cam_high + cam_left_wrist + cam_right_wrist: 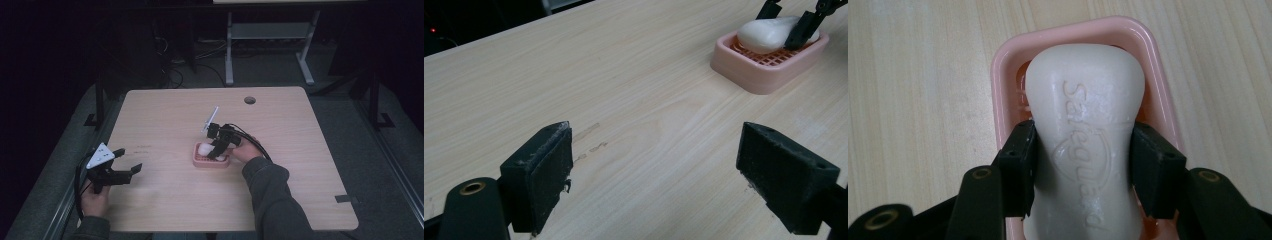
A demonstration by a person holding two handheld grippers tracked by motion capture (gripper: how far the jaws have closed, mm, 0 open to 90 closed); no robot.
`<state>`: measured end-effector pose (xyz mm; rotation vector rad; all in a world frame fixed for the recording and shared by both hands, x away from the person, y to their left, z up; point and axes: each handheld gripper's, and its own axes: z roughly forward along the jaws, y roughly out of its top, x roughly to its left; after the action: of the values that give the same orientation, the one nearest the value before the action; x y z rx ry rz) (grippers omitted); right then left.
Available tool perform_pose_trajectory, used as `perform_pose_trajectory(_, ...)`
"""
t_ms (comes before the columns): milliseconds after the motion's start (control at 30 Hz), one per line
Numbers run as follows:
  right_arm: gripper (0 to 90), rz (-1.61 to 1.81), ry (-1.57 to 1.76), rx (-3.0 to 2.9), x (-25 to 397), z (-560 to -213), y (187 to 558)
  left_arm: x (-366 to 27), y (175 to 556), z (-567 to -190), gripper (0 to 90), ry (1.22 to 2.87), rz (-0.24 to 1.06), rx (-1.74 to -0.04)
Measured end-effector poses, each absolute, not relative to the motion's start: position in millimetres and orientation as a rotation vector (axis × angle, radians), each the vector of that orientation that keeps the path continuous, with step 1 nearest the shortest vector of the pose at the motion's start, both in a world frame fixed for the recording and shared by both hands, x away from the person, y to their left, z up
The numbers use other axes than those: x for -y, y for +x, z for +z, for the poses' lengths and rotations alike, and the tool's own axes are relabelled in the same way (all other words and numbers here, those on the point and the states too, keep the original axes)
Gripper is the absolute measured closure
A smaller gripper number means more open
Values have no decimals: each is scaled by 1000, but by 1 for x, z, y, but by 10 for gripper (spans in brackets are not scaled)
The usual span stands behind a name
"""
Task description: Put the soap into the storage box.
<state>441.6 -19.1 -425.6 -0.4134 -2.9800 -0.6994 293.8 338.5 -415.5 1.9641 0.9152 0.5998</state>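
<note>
Black padded jaws of the right gripper (1082, 165) pressed against both narrow sides of a white, waisted bar of soap (1083, 150) stamped with raised lettering, clamping it at its middle. That soap lay in a pink rectangular plastic soap dish (210, 161) with a slotted floor, which sat near the middle of the pale wooden table (300, 150). Well apart, toward the table's near left edge, the left gripper (126, 161) was held in a hand (95, 200) just above the wood, its jaws spread wide around nothing but bare tabletop, the dish off ahead of them.
</note>
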Motion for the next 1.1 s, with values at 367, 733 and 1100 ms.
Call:
perform_pose_trajectory(367, 477, -686, -416, 2986, 18, -427, 441, -339, 294, -415, 145, 1964, 600, -917)
perform_pose_trajectory(733, 437, -749, -418, 2990, 24, -417, 440, -338, 294, -415, 145, 1965, 599, -914)
perform_pose_trajectory(1100, 393, -810, -450, 2985, 31, -408, 437, -338, 294, -415, 145, 1968, 600, -914)
